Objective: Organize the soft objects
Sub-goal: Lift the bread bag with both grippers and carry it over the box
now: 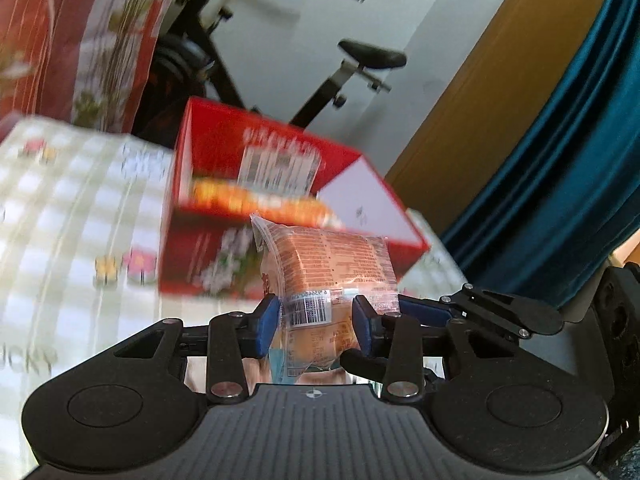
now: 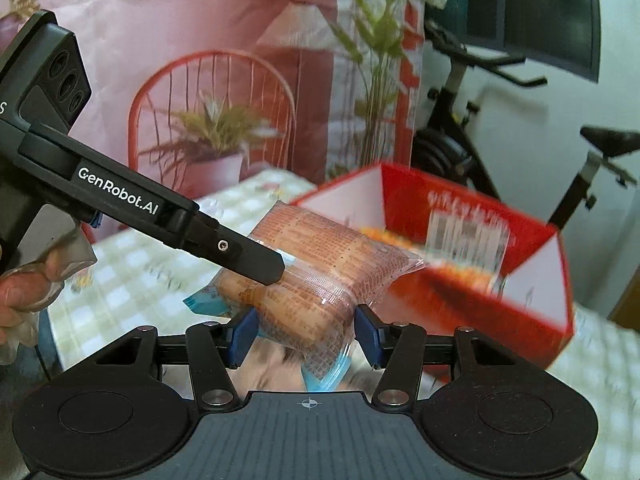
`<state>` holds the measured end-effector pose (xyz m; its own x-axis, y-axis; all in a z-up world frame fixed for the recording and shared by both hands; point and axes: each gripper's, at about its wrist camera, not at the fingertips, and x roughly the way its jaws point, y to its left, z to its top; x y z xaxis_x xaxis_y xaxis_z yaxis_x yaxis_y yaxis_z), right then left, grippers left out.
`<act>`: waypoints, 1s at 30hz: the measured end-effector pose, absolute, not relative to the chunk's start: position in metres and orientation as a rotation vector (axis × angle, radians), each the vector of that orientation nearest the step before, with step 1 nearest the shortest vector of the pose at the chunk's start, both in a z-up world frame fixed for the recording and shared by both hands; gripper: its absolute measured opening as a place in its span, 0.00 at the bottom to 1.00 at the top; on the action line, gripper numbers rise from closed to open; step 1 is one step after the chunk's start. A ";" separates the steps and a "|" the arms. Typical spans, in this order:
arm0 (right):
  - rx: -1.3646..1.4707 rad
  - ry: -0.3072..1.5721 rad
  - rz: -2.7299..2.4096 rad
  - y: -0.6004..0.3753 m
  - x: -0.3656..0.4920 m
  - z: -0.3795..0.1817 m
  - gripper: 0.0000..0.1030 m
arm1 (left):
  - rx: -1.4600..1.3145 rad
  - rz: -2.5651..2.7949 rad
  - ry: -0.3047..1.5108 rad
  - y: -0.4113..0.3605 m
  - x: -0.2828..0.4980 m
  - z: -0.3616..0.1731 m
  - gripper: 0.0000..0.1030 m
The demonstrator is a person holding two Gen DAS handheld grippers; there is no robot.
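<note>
A clear-wrapped orange bread packet (image 1: 326, 268) with printed text and a barcode is held up in the air. My left gripper (image 1: 316, 326) is shut on its lower end. My right gripper (image 2: 306, 334) is shut on the same packet (image 2: 320, 264) from the other side; the left gripper's finger (image 2: 248, 258) reaches across it there. A red open box (image 1: 224, 248) sits on the table beyond, with orange packets inside; it also shows in the right wrist view (image 2: 480, 280). The view is blurred.
A checked tablecloth (image 1: 60, 216) covers the table. A pink floral curtain (image 2: 200, 80) hangs behind. An exercise bike (image 1: 360, 64) stands beyond the box. A teal curtain (image 1: 560, 160) and wooden door are at the right.
</note>
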<state>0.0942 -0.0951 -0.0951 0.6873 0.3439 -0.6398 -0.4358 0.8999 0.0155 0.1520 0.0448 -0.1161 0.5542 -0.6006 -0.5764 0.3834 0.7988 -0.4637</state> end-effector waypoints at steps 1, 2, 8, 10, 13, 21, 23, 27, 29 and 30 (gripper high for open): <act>-0.145 0.676 0.437 -0.097 0.100 -0.092 0.48 | -0.294 -0.594 0.777 0.044 0.158 -0.110 0.40; -0.149 0.667 0.435 -0.098 0.108 -0.088 0.48 | -0.288 -0.596 0.764 0.043 0.163 -0.105 0.40; -0.175 0.660 0.424 -0.107 0.161 -0.079 0.48 | -0.293 -0.601 0.746 0.033 0.211 -0.090 0.41; -0.175 0.669 0.420 -0.111 0.180 -0.080 0.48 | -0.301 -0.602 0.751 0.032 0.229 -0.091 0.41; -0.167 0.691 0.421 -0.117 0.209 -0.088 0.48 | -0.308 -0.596 0.771 0.029 0.254 -0.096 0.41; -0.108 0.822 0.436 -0.132 0.271 -0.129 0.48 | -0.244 -0.568 0.856 0.019 0.302 -0.124 0.41; -0.090 0.856 0.443 -0.136 0.279 -0.138 0.48 | -0.231 -0.561 0.878 0.017 0.308 -0.131 0.41; -0.061 0.906 0.455 -0.137 0.288 -0.151 0.46 | -0.195 -0.548 0.910 0.018 0.312 -0.141 0.41; -0.053 0.922 0.458 -0.135 0.291 -0.157 0.46 | -0.179 -0.539 0.916 0.018 0.313 -0.145 0.42; -0.044 0.926 0.459 -0.135 0.293 -0.160 0.46 | -0.165 -0.536 0.911 0.018 0.313 -0.145 0.42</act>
<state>0.2925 -0.1353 -0.1597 0.5120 0.3631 -0.7785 -0.4004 0.9027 0.1578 0.3127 0.0180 -0.1453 0.4925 -0.5076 -0.7069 0.3710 0.8572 -0.3571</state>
